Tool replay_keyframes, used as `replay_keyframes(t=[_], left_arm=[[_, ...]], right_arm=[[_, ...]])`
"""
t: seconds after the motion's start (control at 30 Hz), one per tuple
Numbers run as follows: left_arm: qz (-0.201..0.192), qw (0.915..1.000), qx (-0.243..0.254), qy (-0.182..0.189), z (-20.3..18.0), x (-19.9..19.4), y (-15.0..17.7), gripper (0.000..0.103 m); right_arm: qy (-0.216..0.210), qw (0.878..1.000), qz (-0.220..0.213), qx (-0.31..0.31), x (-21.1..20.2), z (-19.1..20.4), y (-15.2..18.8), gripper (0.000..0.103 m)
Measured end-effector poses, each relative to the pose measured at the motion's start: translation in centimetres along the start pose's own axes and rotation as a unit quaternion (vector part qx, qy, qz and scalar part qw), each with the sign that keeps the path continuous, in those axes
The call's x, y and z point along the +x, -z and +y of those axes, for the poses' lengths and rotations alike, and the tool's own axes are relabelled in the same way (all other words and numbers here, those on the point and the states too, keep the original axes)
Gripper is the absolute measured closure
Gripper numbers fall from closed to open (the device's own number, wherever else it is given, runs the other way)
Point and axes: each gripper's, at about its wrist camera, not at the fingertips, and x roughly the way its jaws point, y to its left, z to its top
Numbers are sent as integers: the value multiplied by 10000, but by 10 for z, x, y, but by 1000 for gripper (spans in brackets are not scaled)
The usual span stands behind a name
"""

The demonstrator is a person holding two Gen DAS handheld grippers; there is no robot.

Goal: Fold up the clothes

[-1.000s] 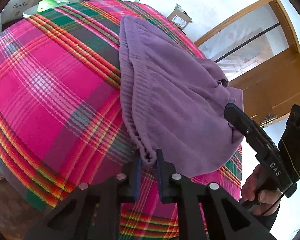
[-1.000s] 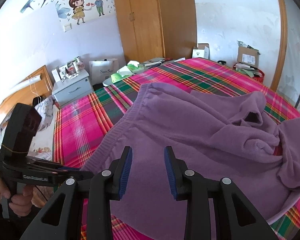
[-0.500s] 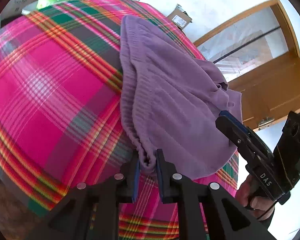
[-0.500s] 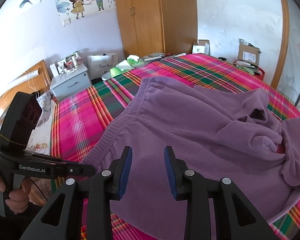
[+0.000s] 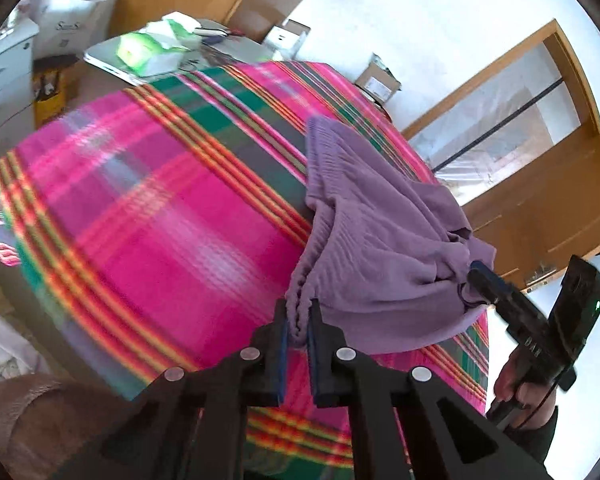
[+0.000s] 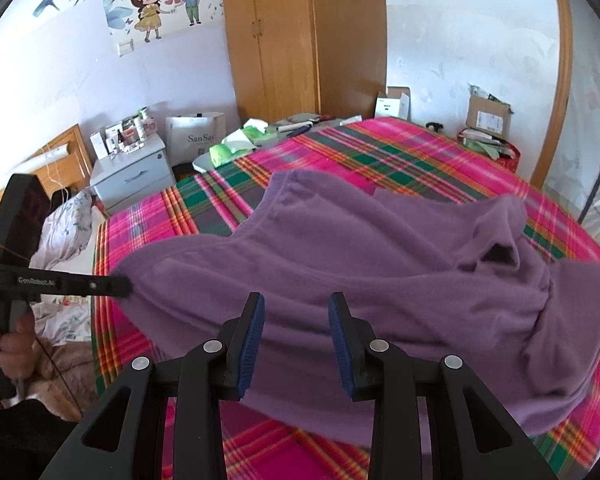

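Observation:
A purple knit garment (image 5: 380,248) lies crumpled on the pink plaid bed cover (image 5: 160,220). My left gripper (image 5: 297,312) has the garment's ribbed hem corner between its pads, and its jaws are closing on it. In the right wrist view the left gripper (image 6: 120,284) holds that corner lifted off the bed at the left, and the purple garment (image 6: 380,264) stretches from it. My right gripper (image 6: 296,312) hovers open over the near edge of the cloth with nothing pinched. In the left wrist view the right gripper (image 5: 480,276) sits at the garment's bunched right end.
The bed cover (image 6: 400,152) runs back to a wooden wardrobe (image 6: 300,40). A pale nightstand (image 6: 132,176), a white shopping bag (image 6: 196,140) and green-white packs (image 6: 240,142) stand at the far left. Cardboard boxes (image 6: 488,116) sit far right. A pillow (image 6: 64,228) lies left.
My left gripper has drawn back and up with the hem corner, lifting it off the bed and pulling the cloth taut; its jaws have narrowed. The right gripper has stayed put.

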Motion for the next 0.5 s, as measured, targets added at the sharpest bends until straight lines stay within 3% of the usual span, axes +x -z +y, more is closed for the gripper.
replay_keyframes(t=[0.3, 0.5], left_arm=[[84, 9995, -235, -179, 29, -2, -6, 95], [68, 9995, 239, -190, 17, 1, -15, 95]], right_arm=[[-93, 9985, 106, -533, 37, 3, -61, 69], [-319, 9910, 450, -1216, 102, 12, -96, 69]])
